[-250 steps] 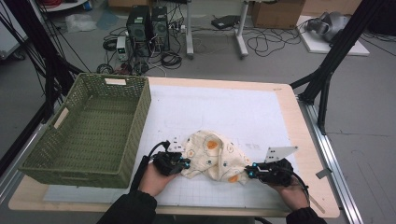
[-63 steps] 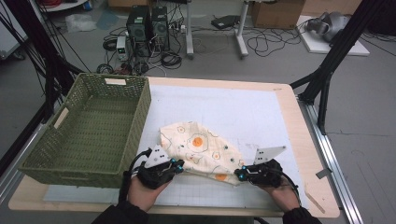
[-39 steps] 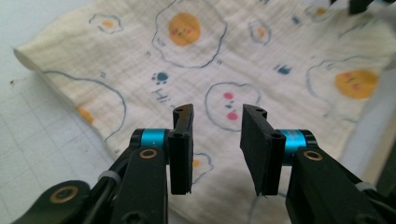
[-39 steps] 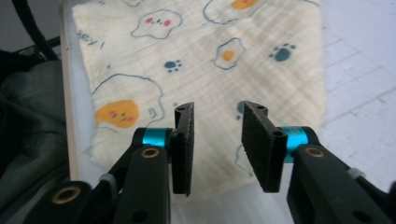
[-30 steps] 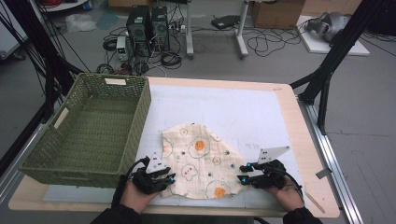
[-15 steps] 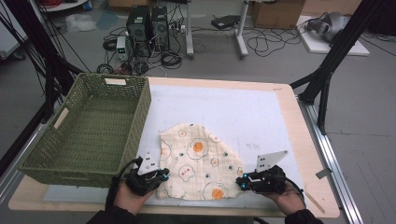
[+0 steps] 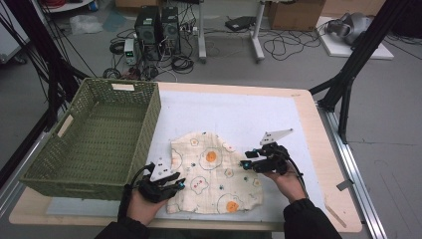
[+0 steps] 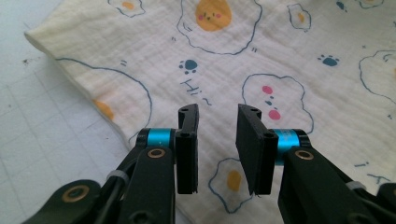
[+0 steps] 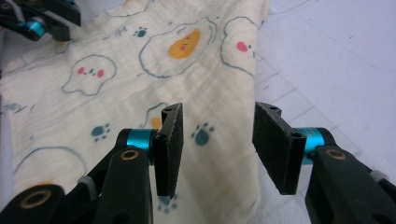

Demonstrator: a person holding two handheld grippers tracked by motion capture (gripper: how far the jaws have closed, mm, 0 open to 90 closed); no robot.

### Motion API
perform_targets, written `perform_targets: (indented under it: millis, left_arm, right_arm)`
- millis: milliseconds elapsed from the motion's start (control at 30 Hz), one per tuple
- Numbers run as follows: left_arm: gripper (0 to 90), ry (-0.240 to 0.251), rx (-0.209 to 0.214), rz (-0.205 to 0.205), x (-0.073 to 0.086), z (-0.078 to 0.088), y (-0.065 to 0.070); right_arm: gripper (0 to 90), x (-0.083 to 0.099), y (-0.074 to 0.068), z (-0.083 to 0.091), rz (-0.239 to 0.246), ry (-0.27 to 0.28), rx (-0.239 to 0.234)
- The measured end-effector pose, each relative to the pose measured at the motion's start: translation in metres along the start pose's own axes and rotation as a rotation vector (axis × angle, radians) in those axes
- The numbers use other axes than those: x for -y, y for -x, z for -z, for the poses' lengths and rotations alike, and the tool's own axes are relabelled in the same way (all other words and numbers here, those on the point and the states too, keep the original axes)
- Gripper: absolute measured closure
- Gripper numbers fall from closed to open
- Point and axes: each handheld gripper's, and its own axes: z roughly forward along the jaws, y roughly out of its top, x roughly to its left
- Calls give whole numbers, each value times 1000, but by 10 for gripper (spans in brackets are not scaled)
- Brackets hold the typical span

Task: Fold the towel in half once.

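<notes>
1. Flat on the white mat (image 7: 239,109), the egg-print cloth (image 7: 214,174) spreads between both grippers.
2. Left gripper (image 8: 217,140): jaws just opened, gripping nothing, over the cloth's near-left edge.
3. Right gripper (image 9: 217,140): jaws likewise parted, bare, above the right edge.
4. Green basket (image 7: 94,144) stands just left of the left gripper; bare mat lies beyond.

Both grippers, left (image 7: 175,185) and right (image 7: 246,165), are built black, with flat black pads, cyan collars and brass-coloured screws. A grey three-cornered plate is carried on each, black cables are trailed, and dark sleeves are worn.
</notes>
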Motion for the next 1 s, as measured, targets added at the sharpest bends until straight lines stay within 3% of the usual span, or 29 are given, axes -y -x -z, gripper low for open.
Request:
perform_targets:
  millis: [133, 267, 333, 467, 600, 767, 900, 1000]
  left_arm:
    - [692, -8, -7, 6, 1, -1, -2]
    - [700, -20, -5, 10, 3, -2, -5]
    - [704, -24, -11, 10, 3, -2, -5]
    - [708, -17, -9, 14, 3, -1, -5]
    - [709, -7, -10, 18, 3, 1, -5]
    - [708, 0, -11, 23, 3, 2, -5]
    - [708, -7, -13, 19, 3, 2, -5]
    - [707, -14, -16, 21, 4, 1, -5]
  right_arm:
    - [649, -5, 3, -14, 1, -33, 19]
    - [812, -7, 5, -21, -8, -68, -6]
    - [859, -8, 3, -24, 18, -85, -1]
    - [862, -11, -6, -15, 46, -56, 30]
    - [862, -18, -27, -4, 105, -1, 34]
    - [862, -16, -55, -23, 168, -68, -21]
    - [857, -10, -67, -41, 192, -109, -57]
    - [785, -9, -74, -47, 217, -148, -69]
